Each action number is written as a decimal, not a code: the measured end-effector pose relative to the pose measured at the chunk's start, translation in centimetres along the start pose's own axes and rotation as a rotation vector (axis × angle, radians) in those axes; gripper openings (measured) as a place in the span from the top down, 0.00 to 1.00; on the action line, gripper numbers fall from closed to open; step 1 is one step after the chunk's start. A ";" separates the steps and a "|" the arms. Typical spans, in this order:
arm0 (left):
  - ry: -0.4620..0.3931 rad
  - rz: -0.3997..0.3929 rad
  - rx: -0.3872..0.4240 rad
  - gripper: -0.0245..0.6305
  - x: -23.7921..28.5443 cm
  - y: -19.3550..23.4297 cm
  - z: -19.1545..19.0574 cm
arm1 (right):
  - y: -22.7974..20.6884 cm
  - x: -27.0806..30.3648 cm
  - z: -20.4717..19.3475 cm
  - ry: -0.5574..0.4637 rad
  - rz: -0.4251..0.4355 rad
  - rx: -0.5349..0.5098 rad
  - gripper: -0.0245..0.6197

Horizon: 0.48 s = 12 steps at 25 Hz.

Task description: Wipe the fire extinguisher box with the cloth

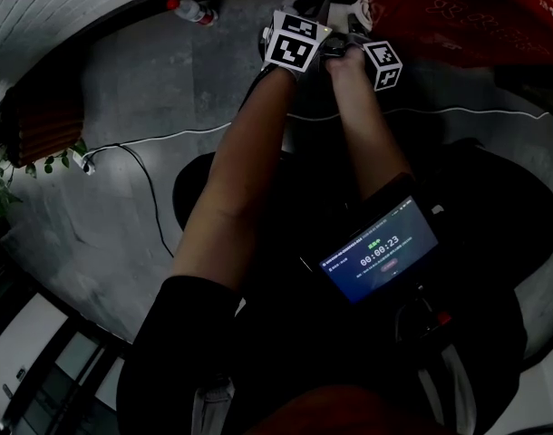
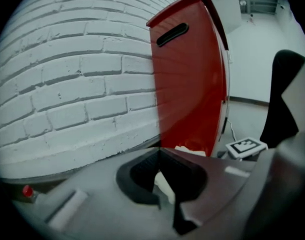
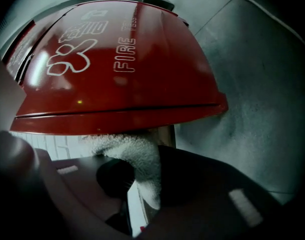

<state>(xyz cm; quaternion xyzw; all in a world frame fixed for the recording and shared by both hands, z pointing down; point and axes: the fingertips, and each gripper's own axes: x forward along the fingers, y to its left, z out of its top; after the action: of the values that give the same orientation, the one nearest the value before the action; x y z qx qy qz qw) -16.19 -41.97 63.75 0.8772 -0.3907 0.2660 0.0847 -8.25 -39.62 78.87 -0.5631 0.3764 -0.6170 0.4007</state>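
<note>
The red fire extinguisher box stands at the top right of the head view, against a white brick wall. In the left gripper view its red side rises just ahead of the jaws. The right gripper view shows its front with white "FIRE" lettering. A white cloth is bunched at the box's edge. My right gripper is shut on the cloth, which presses under the box's rim. My left gripper sits close beside it, its jaws closed on a white bit of cloth.
A bottle with a red cap lies on the grey floor by the wall. A white cable runs across the floor. Green leaves show at the left edge. A lit phone screen hangs at the person's chest.
</note>
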 end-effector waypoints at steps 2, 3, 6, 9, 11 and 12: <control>-0.004 0.005 -0.004 0.96 0.3 0.2 0.0 | -1.4 0.5 0.4 -0.002 -0.021 -0.002 0.81; -0.008 0.001 0.003 0.96 0.4 0.0 0.2 | -2.1 0.7 0.6 -0.003 -0.029 -0.003 0.81; 0.014 -0.015 0.008 0.96 0.6 -0.5 -0.6 | -3.8 1.2 0.9 -0.003 -0.051 -0.002 0.81; 0.035 -0.032 0.003 0.96 1.0 -0.9 -1.8 | -5.3 1.4 1.0 -0.004 -0.077 -0.010 0.81; 0.031 -0.035 0.009 0.96 1.0 -0.9 -1.7 | -6.2 1.6 1.1 0.000 -0.094 -0.020 0.81; 0.026 -0.034 0.014 0.96 0.9 -0.8 -1.5 | -6.6 1.7 1.2 0.003 -0.102 -0.026 0.81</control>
<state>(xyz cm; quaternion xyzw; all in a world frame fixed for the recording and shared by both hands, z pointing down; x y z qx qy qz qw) -15.73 -41.52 65.52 0.8808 -0.3727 0.2786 0.0879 -7.65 -38.61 85.72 -0.5857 0.3558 -0.6325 0.3609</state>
